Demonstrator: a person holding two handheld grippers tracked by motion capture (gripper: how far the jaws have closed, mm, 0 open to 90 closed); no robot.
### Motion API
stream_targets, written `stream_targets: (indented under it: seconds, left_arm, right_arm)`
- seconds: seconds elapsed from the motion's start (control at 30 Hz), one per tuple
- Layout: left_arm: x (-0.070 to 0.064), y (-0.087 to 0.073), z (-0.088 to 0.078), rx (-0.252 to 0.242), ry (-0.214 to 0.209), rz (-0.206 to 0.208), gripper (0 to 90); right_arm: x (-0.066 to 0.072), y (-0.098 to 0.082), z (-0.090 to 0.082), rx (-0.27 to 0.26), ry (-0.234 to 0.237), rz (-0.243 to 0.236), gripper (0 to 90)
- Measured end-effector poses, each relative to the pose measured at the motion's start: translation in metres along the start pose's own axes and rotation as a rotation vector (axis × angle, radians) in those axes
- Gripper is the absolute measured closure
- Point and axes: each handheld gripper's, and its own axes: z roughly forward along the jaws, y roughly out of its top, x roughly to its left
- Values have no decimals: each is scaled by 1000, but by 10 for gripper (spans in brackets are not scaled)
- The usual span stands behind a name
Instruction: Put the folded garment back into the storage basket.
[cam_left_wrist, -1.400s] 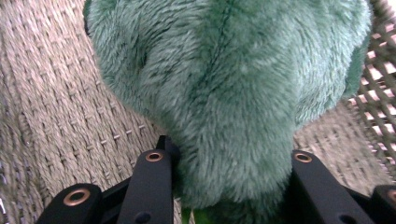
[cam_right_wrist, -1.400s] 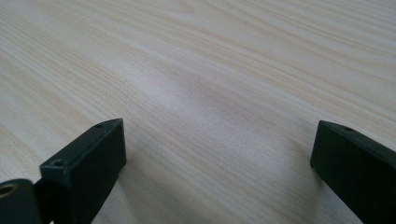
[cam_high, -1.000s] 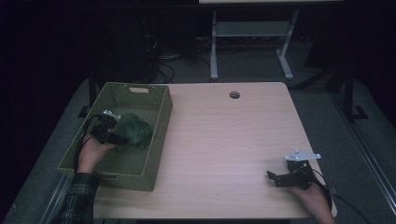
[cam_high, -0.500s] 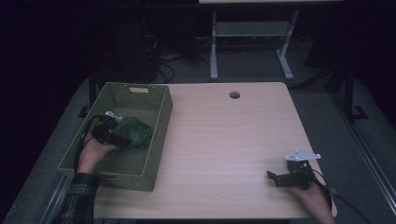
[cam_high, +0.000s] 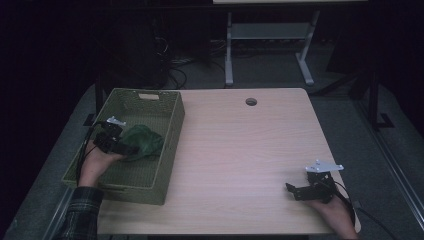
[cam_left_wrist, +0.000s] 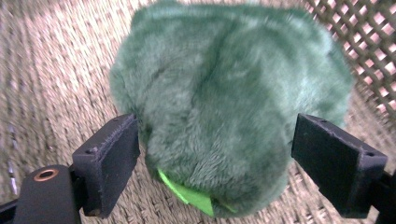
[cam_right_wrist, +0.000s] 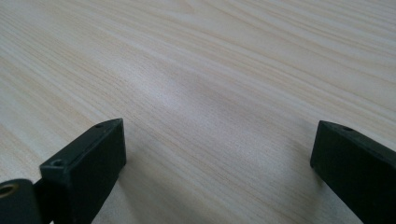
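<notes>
A green plush toy with a bright green tag lies on the floor of the olive woven basket at the table's left. My left gripper reaches into the basket from the near side. In the left gripper view its jaws have just been opening and now stand wide on either side of the plush toy, which lies between them without being squeezed by the left gripper. My right gripper rests near the table's front right, and in the right gripper view the right gripper is open over bare wood.
The basket's lattice wall rises just beyond the toy. A round cable hole sits at the back of the wooden table. Behind the table stand a metal frame and loose cables on a dark floor.
The left hand and the plush toy have settled slightly lower in the basket. The right gripper has not moved.
</notes>
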Motion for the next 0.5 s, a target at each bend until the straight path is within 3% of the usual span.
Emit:
stream_targets:
  seconds: [0.13,0.3,0.5]
  left_arm:
    - [-6,9,-12,-44,2,-12,140]
    - [-18,21,-27,-83,-4,8,140]
    - [-38,35,-40,-143,-43,20,141]
  right_arm:
    - [0,0,0,0,0,0,28]
    - [0,0,0,0,0,0,29]
    - [0,0,0,0,-1,0,29]
